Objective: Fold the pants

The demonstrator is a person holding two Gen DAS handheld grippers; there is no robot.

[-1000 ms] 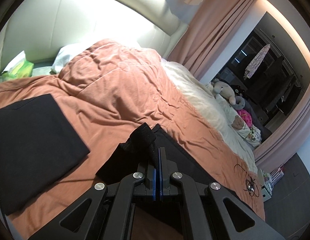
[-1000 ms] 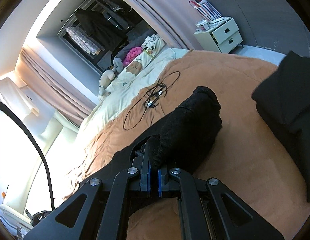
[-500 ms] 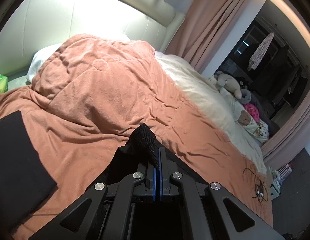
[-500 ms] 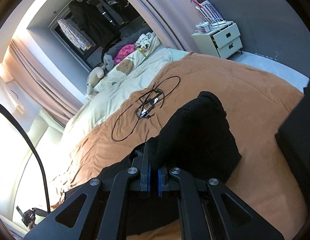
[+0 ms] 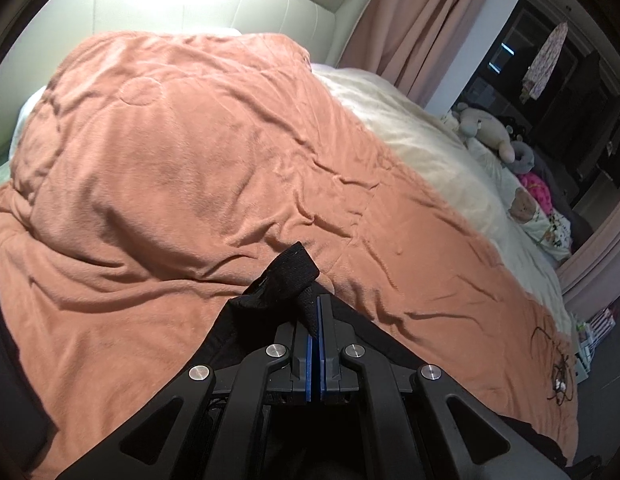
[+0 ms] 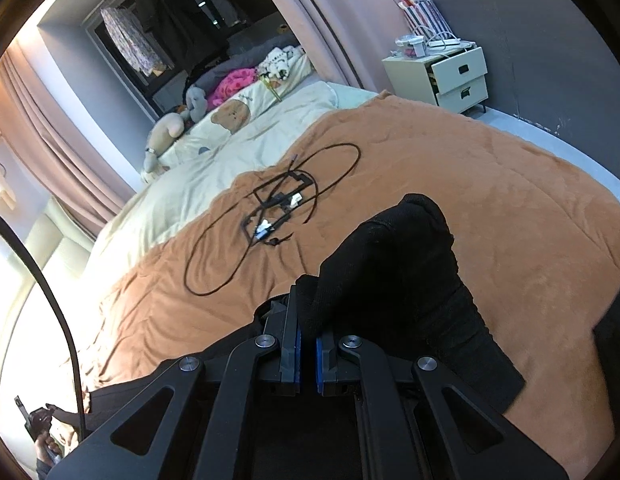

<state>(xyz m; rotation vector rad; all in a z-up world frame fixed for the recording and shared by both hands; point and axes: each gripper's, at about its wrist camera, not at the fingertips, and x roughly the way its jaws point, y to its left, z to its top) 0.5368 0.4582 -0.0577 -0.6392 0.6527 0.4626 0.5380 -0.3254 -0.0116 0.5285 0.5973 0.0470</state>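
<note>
The left tongs point(image 5: 315, 312) are clamping a bunched corner of the black pants point(image 5: 284, 276), the blue-lined pads pressed together with only a thin pinch of ribbed knit cloth between them. The fabric is standing up in a small pointed fold above the pads, and the rest is trailing down under the black metal arms of the tongs toward the near edge of the bed point(image 5: 426, 148).

The right tongs point(image 6: 307, 332) are gripping another part of the same pants point(image 6: 402, 264), the pads closing on a thicker wad of cloth. Here the matte, finely textured knit is rising in a rounded hump over the right-hand pad and draping down toward the near edge of the bed.

The pants are lying on a rust-orange blanket point(image 5: 182, 168), a soft plush cover that is creasing into long shallow wrinkles and mounding up toward the padded cream headboard point(image 5: 214, 4). Beyond it, a cream quilt point(image 6: 230, 148) is covering the far side of the bed, with stuffed toys point(image 6: 170, 132) lying along the far edge. A thin black cable point(image 6: 278, 208) is looping in loose ovals on the blanket, well apart from the pants. A white two-drawer nightstand point(image 6: 450, 76) is standing past the foot corner of the bed.
</note>
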